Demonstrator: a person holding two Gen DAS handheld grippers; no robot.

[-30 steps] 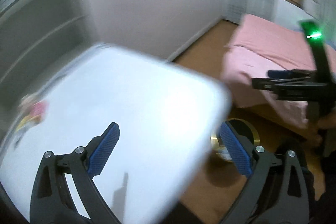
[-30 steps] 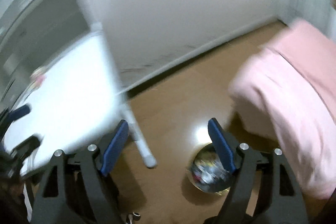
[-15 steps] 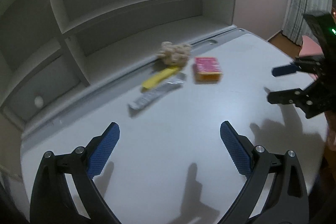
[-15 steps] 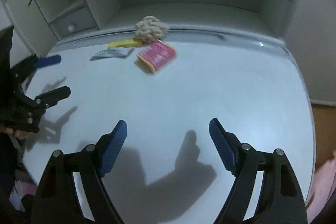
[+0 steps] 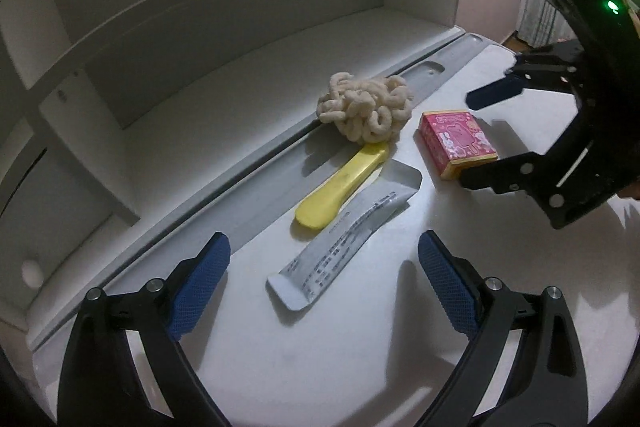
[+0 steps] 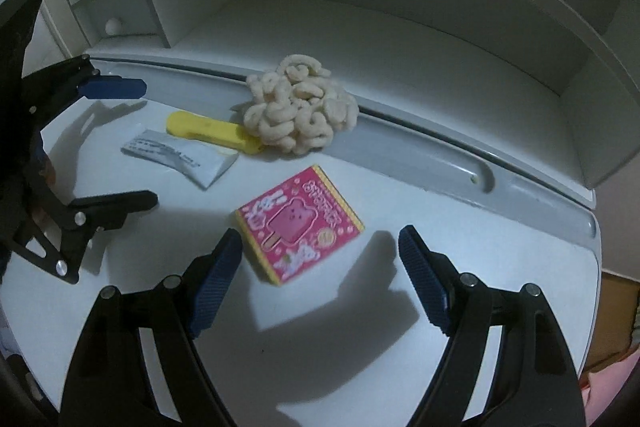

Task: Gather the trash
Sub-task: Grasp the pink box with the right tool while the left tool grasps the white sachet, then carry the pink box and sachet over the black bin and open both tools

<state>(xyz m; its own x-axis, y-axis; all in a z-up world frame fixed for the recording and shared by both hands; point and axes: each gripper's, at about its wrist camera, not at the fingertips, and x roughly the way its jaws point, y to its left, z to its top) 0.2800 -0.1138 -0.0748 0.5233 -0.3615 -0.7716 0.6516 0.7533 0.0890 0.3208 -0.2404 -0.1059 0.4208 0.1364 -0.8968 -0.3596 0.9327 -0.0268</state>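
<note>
A silver wrapper (image 5: pixel 347 237) lies on the white desk (image 5: pixel 360 367) just ahead of my open left gripper (image 5: pixel 322 283). Beyond it lie a yellow handle (image 5: pixel 344 187), a beige curly mop head (image 5: pixel 365 111) and a pink ice-cream box (image 5: pixel 458 143). My right gripper (image 6: pixel 320 267) is open and empty, with the pink box (image 6: pixel 298 223) between its fingertips. The right wrist view also shows the wrapper (image 6: pixel 178 157), the yellow handle (image 6: pixel 212 131), the mop head (image 6: pixel 300 117) and the left gripper (image 6: pixel 132 143) at the left. The right gripper (image 5: pixel 480 139) shows in the left wrist view, beside the box.
White shelving (image 5: pixel 224 7) rises behind the desk, with a grey groove (image 6: pixel 460 163) along its back edge. A small drawer knob (image 6: pixel 113 25) sits at the back left. The desk's right edge (image 6: pixel 598 267) drops to brown floor (image 6: pixel 618 307).
Both grippers swung from the floor and bin up to the desk, then moved in close to the trash. Both stayed open.
</note>
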